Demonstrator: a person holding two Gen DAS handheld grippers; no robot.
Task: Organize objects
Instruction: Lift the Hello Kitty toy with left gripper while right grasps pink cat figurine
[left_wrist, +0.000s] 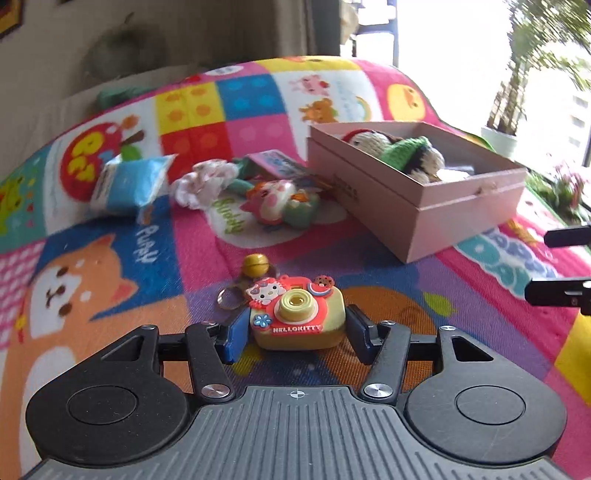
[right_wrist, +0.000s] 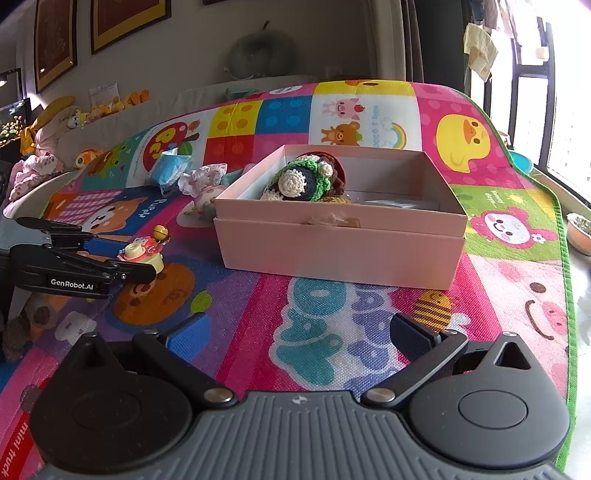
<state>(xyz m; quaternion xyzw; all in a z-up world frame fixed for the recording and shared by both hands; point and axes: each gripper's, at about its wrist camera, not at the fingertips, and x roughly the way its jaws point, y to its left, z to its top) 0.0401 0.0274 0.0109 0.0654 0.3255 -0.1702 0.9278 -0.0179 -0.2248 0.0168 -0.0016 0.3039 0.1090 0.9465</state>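
A yellow and red Hello Kitty toy camera with a key ring and gold bell lies on the colourful play mat. My left gripper is around it, one blue pad on each side, close to or just touching it; whether it grips is unclear. The toy camera and the left gripper also show in the right wrist view. A pink open box holds a crocheted doll. My right gripper is open and empty, low over the mat in front of the box.
A blue tissue pack, a white frilly scrunchie, a plush cat toy and a small booklet lie on the mat left of the box. Soft toys sit along the left wall. A window and plant pots are at right.
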